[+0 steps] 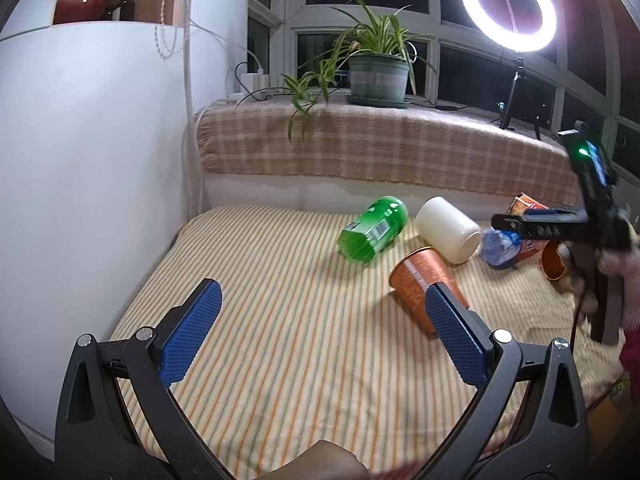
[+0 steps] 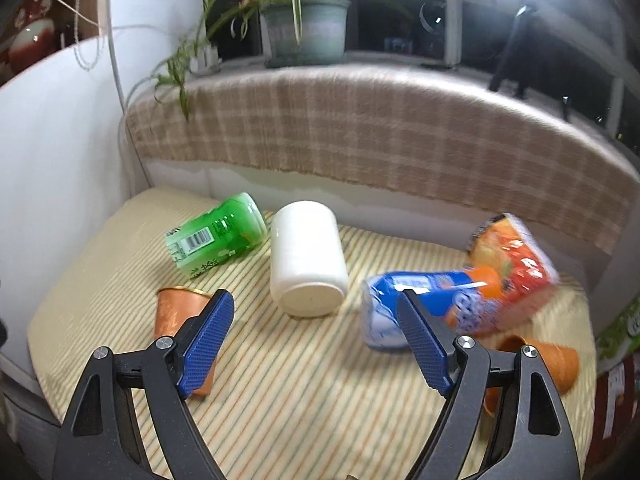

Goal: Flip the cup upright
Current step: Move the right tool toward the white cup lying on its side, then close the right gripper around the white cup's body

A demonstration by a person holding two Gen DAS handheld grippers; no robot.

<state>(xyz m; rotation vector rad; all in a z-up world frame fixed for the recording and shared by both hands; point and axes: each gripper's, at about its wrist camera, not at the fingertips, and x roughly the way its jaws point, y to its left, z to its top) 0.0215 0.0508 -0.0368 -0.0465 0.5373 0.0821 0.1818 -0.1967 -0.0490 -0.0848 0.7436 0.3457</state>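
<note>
Several cups lie on their sides on a striped cloth. A white cup lies in the middle, a green cup to its left. An orange paper cup lies nearest my left gripper, which is open and empty, its right finger in front of that cup. My right gripper is open and empty above the cloth, between the orange cup and a blue-orange cup. It shows in the left wrist view. Another orange cup lies at right.
A white curved wall bounds the left. A ledge with a checked cloth runs behind, carrying a potted plant and a ring light on a tripod. A colourful snack bag lies at the back right.
</note>
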